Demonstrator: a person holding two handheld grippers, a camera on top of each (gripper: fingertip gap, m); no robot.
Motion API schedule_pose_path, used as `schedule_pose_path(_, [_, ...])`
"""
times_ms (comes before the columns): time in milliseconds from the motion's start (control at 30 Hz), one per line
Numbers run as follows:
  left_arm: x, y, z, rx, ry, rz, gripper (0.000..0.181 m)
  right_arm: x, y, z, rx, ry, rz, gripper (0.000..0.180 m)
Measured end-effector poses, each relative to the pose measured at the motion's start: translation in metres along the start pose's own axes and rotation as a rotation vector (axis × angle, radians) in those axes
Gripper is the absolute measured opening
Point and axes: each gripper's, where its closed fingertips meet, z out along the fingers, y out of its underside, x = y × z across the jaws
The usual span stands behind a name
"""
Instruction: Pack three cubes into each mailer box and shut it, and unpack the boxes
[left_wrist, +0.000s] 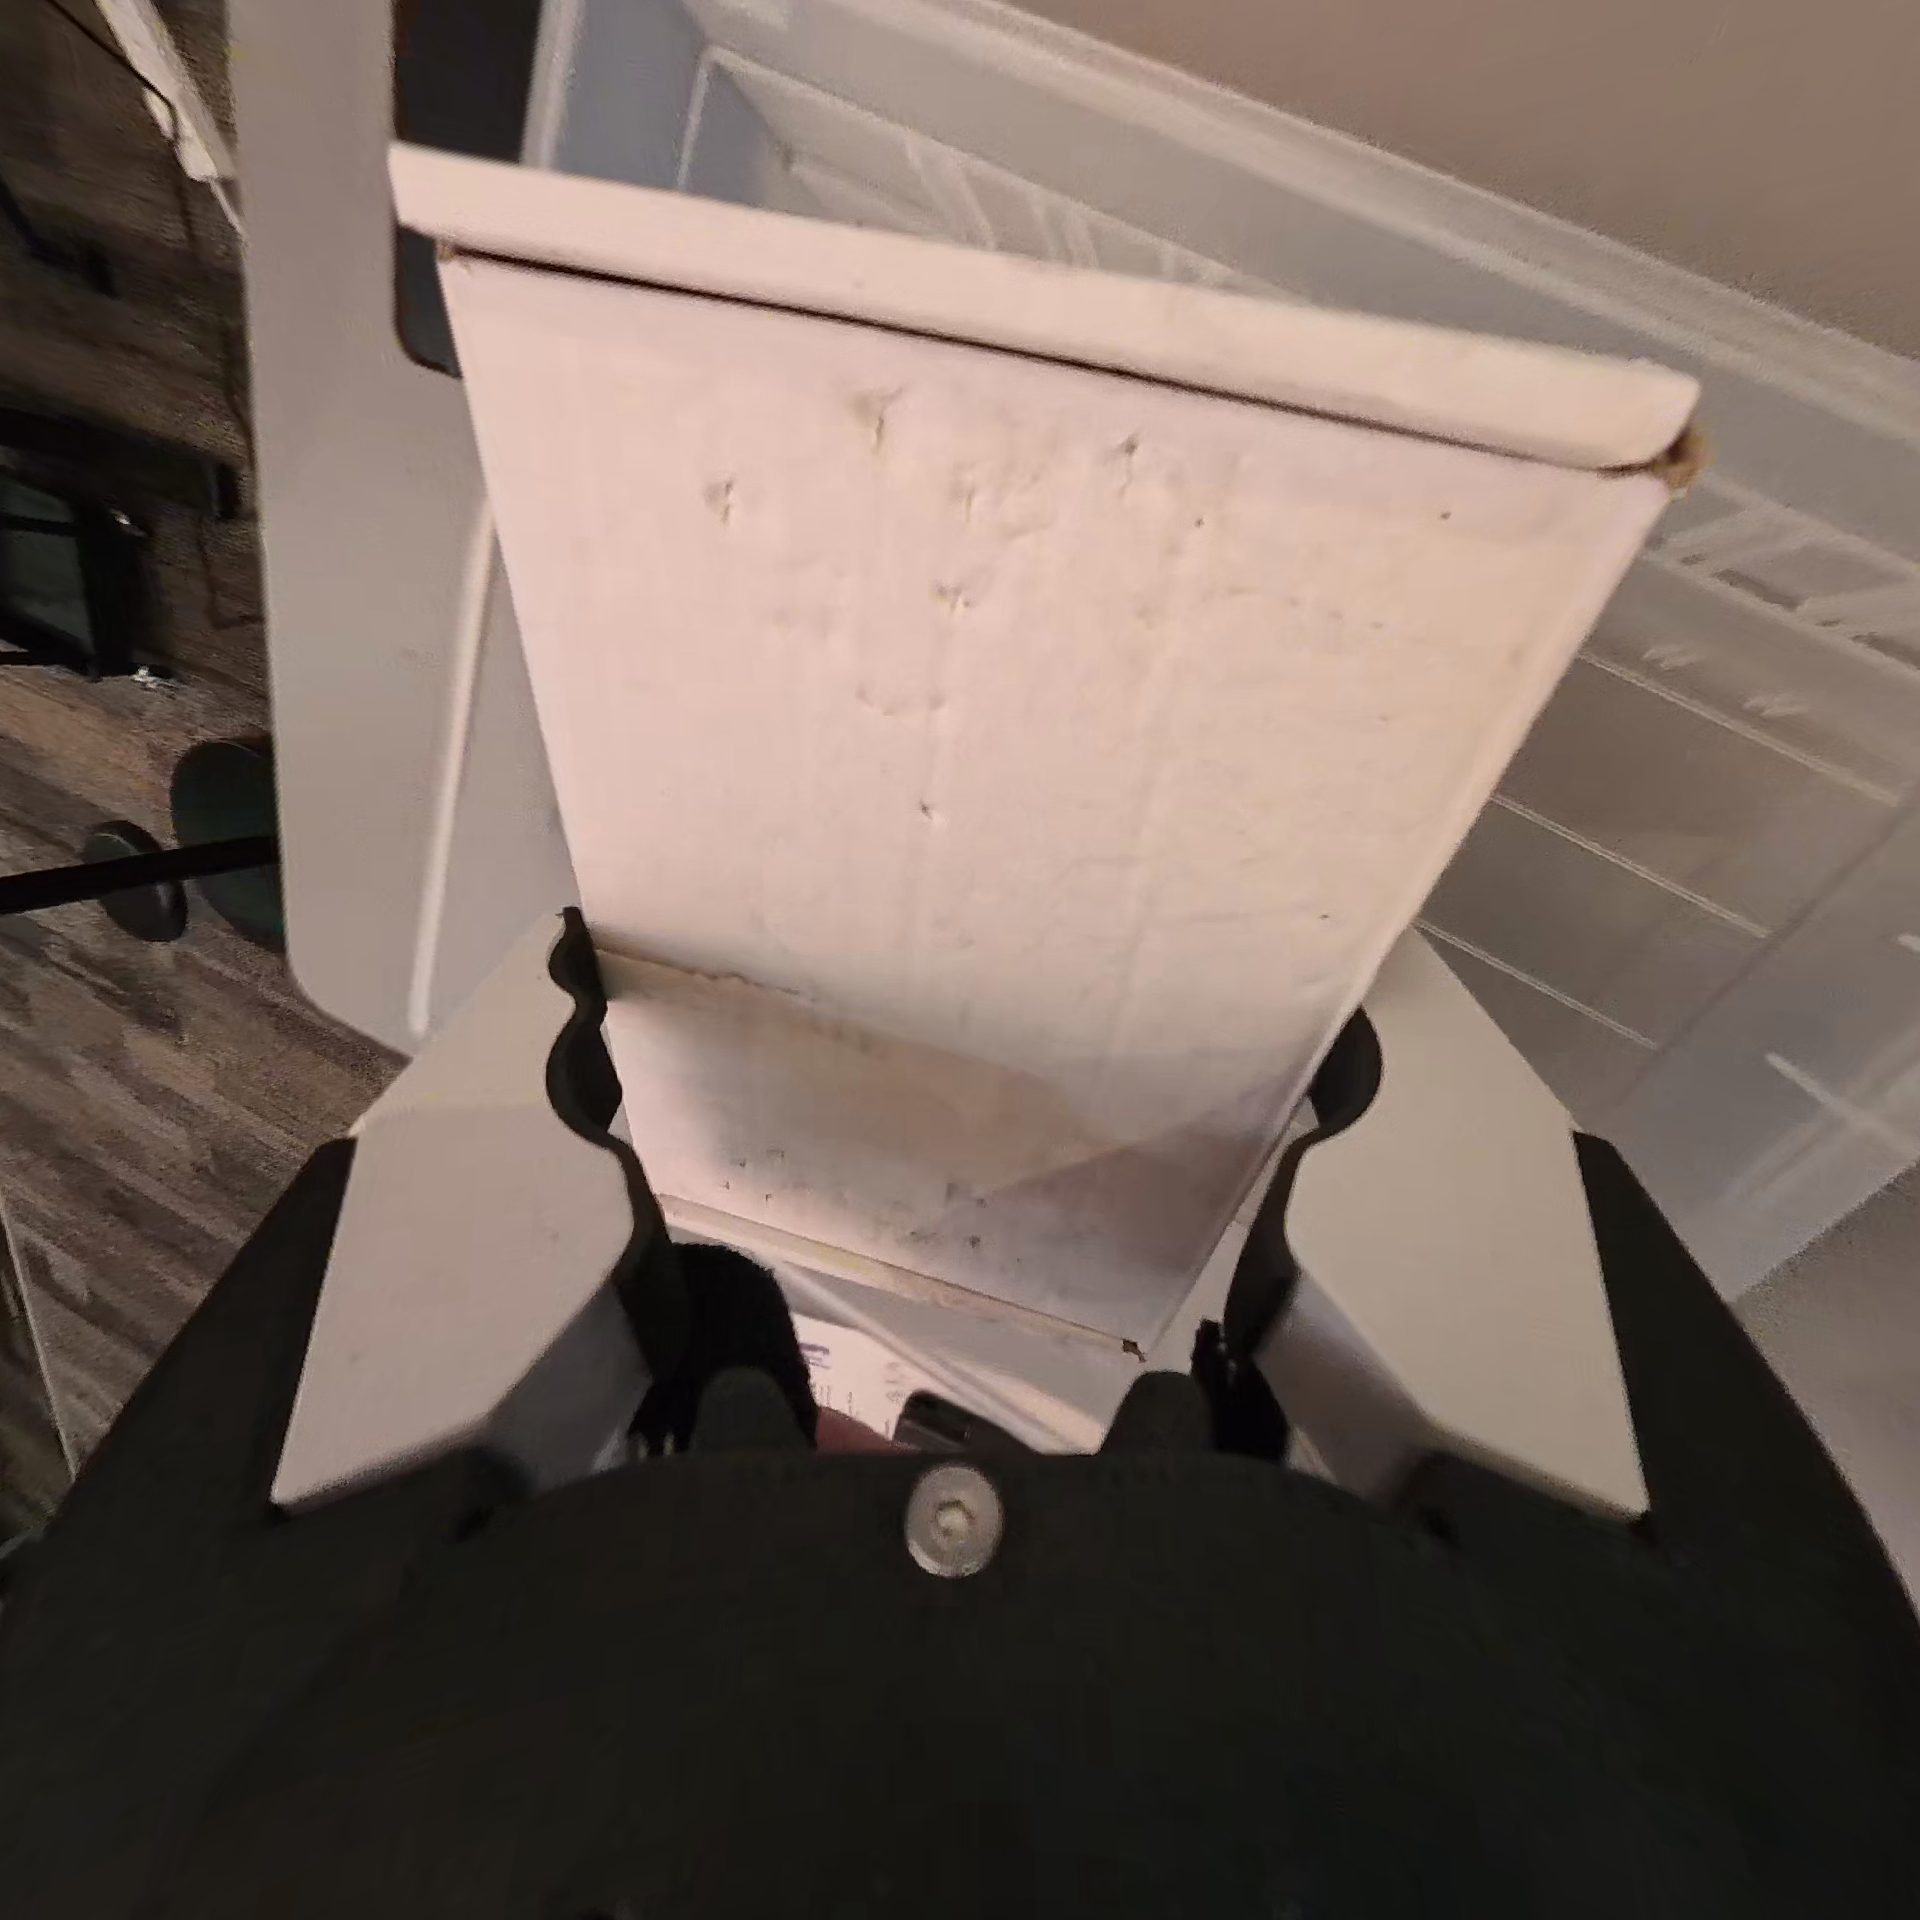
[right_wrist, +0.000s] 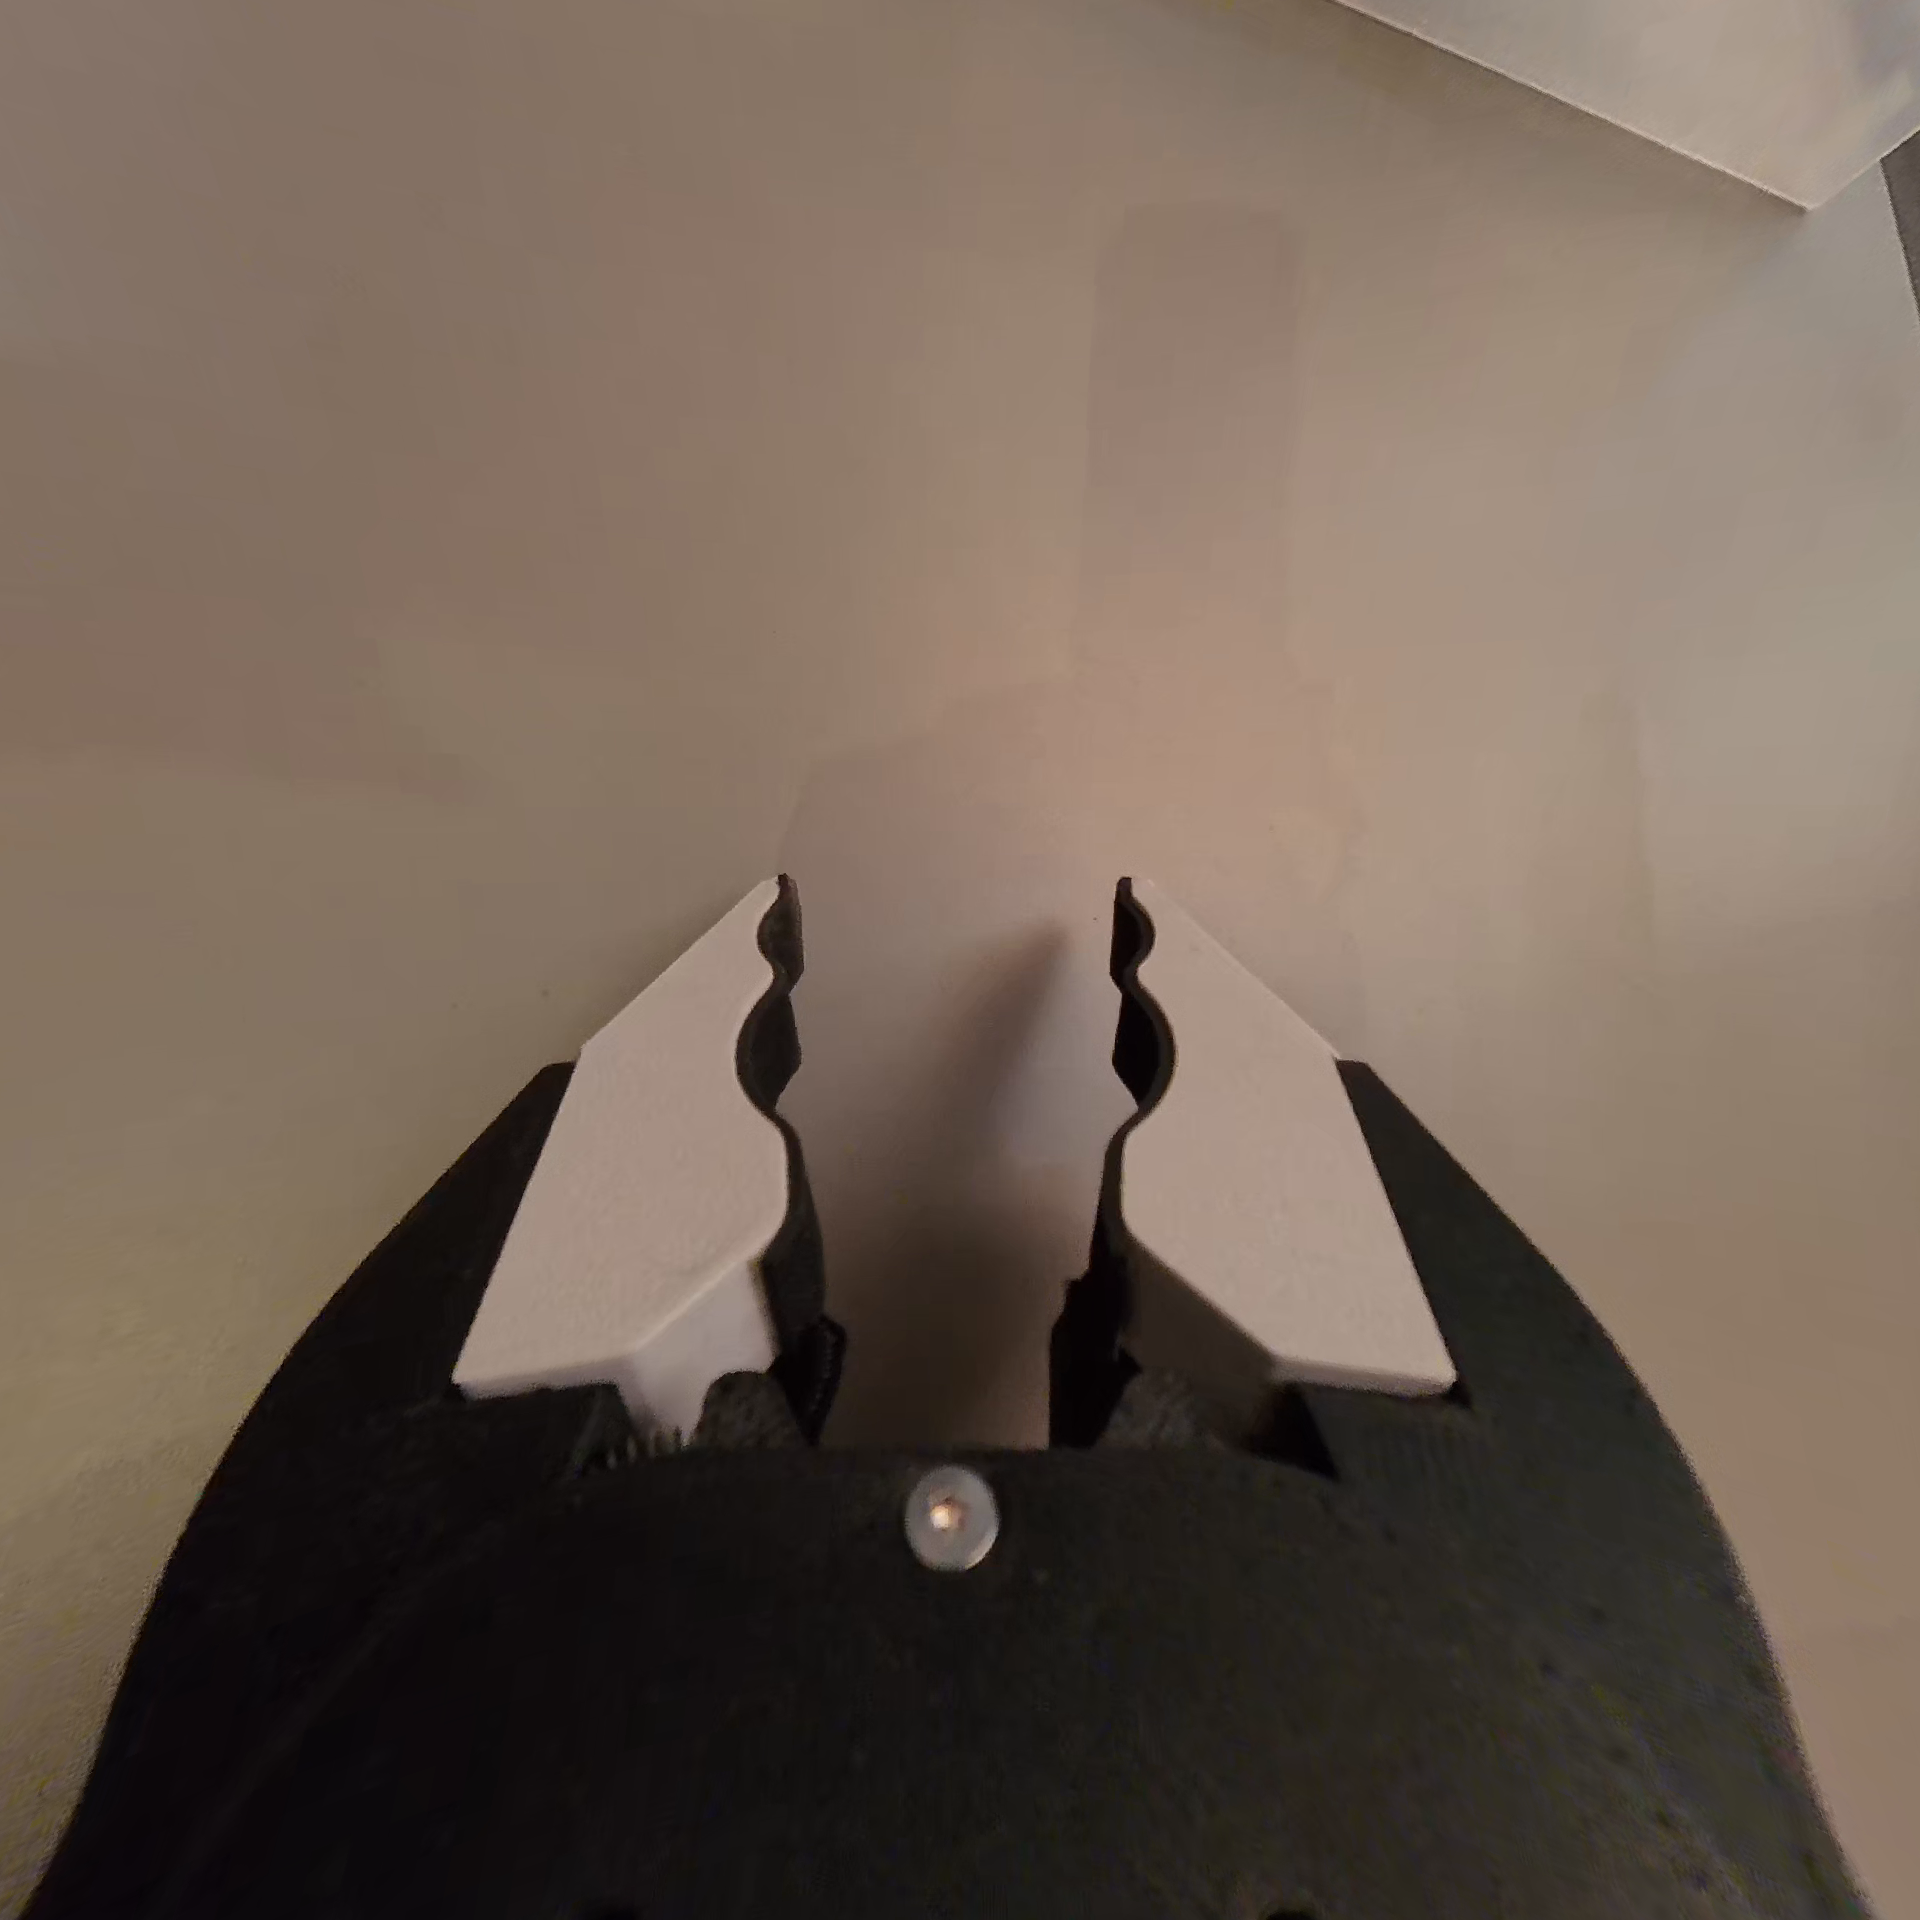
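Note:
A white mailer box (left_wrist: 1039, 644) fills the left wrist view, its lid down and its dented face towards the camera. My left gripper (left_wrist: 966, 977) is shut on the near end of the box, with one white finger (left_wrist: 468, 1195) on each side. My right gripper (right_wrist: 956, 888) is open and empty, its fingers (right_wrist: 665, 1122) pointing down at the bare beige table top (right_wrist: 727, 468). No cubes are in view.
A clear plastic bin (left_wrist: 1558, 623) lies behind and to the right of the held box; its corner shows in the right wrist view (right_wrist: 1662, 83). A white upright panel (left_wrist: 343, 520) stands at the left, with the wood-pattern floor (left_wrist: 125, 1039) beyond it.

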Motion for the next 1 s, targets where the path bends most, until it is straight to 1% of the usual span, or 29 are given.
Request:
schedule_pose_path(100, [0.001, -0.004, -0.022, 0.017, -0.03, 0.002, 0.135, 0.003, 0.002, -0.002, -0.008, 0.014, -0.002, 0.058])
schedule_pose_path(200, [0.011, -0.021, -0.053, 0.066, -0.043, 0.026, 0.135, 0.006, 0.001, -0.005, 0.004, 0.026, 0.008, 0.059])
schedule_pose_path(333, [0.038, -0.064, -0.091, 0.123, -0.021, 0.105, 0.135, 0.014, -0.001, -0.012, 0.022, 0.075, 0.015, 0.063])
schedule_pose_path(433, [0.073, -0.105, -0.103, 0.138, 0.039, 0.199, 0.135, 0.025, -0.007, -0.021, 0.053, 0.147, 0.001, 0.067])
schedule_pose_path(567, [0.125, -0.16, -0.092, 0.112, 0.158, 0.33, 0.135, 0.048, -0.023, -0.042, 0.112, 0.334, -0.064, 0.077])
schedule_pose_path(667, [0.166, -0.194, -0.071, 0.096, 0.264, 0.407, 0.135, 0.059, -0.047, -0.066, 0.173, 0.542, -0.232, 0.082])
schedule_pose_path(733, [0.191, -0.209, -0.053, 0.083, 0.323, 0.449, 0.134, 0.057, -0.059, -0.076, 0.182, 0.627, -0.348, 0.087])
schedule_pose_path(833, [0.225, -0.223, -0.03, 0.055, 0.399, 0.509, 0.134, 0.053, -0.066, -0.078, 0.164, 0.691, -0.454, 0.093])
schedule_pose_path(900, [0.244, -0.229, -0.019, 0.045, 0.446, 0.534, 0.134, 0.049, -0.064, -0.073, 0.125, 0.701, -0.526, 0.096])
schedule_pose_path(1000, [0.265, -0.236, -0.009, 0.041, 0.509, 0.548, 0.134, 0.038, -0.066, -0.067, 0.131, 0.675, -0.571, 0.09])
